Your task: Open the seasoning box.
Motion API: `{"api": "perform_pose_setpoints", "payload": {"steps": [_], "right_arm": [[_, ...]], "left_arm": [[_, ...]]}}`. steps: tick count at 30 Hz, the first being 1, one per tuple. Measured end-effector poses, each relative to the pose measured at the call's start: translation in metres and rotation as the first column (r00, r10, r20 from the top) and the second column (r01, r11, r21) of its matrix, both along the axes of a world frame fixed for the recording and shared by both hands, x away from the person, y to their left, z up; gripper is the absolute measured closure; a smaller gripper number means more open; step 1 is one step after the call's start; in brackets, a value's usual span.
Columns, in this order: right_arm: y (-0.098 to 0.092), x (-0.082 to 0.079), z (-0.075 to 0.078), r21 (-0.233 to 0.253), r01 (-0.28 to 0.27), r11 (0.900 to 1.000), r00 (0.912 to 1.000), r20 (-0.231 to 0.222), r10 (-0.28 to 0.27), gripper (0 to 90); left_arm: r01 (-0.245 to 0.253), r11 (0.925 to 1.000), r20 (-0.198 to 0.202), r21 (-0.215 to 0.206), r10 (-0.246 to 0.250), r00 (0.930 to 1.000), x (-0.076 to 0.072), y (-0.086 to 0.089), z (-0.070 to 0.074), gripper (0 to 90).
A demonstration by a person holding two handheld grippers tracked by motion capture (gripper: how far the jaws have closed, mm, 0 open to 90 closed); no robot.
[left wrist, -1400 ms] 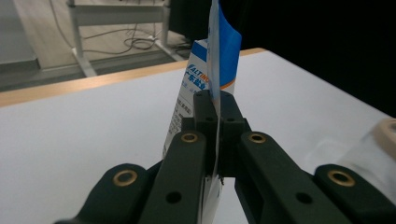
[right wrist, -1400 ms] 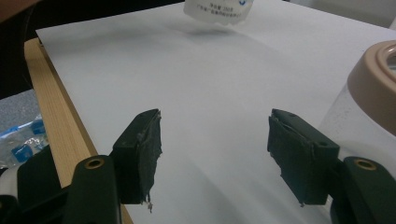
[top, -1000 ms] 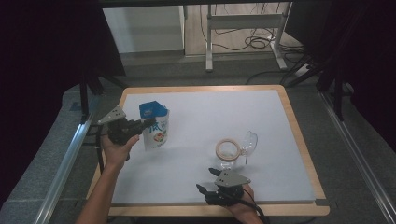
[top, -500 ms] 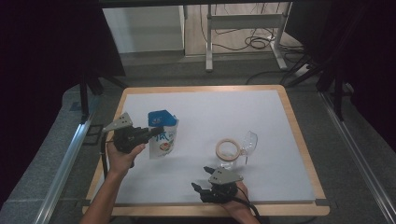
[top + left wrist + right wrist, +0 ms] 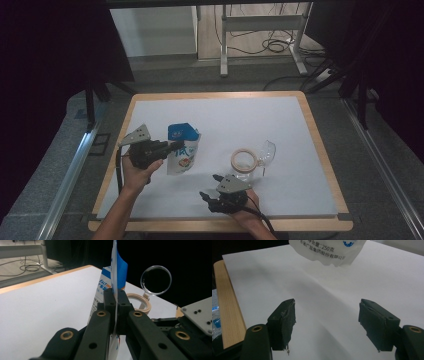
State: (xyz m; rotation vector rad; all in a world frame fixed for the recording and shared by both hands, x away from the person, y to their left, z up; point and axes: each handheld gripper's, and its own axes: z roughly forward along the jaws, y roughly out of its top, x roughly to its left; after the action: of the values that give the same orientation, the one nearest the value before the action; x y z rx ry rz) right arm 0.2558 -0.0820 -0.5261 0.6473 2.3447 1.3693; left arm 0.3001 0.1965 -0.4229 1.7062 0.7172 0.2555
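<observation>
By the tabletop's near edge the right gripper waits with jaws wide and empty over bare white surface; toward the near-left corner the left gripper is clamped on the edge of the blue-and-white plastic salt pouch, which has come away from the left edge toward the middle and now hangs upright; it looks carried toward the waiting gripper; beyond lie a beige tape roll and a clear stemmed glass.

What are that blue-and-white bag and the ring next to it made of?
The bag looks like thin glossy plastic film: it creases, shines and carries printed lettering where the left gripper pinches it. The ring looks like a roll of beige paper tape, matte; hard to be sure.
</observation>
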Motion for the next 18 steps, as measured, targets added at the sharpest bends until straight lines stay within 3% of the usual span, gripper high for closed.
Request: {"api": "perform_pose_setpoints", "payload": {"steps": [10,18], "right_arm": [[0.013,0.009,-0.007,-0.016,0.036,0.999,0.9994,0.001,-0.036,30.0],[0.022,0.017,-0.007,0.01,0.058,0.998,0.9983,-0.001,-0.058,29.3]], "left_arm": [[0.028,0.9996,0.002,-0.006,-0.028,0.9996,-0.006,-0.01,0.005,90.0],[0.061,0.9979,0.008,-0.022,-0.06,0.9981,-0.011,-0.019,0.011,90.0]]}}
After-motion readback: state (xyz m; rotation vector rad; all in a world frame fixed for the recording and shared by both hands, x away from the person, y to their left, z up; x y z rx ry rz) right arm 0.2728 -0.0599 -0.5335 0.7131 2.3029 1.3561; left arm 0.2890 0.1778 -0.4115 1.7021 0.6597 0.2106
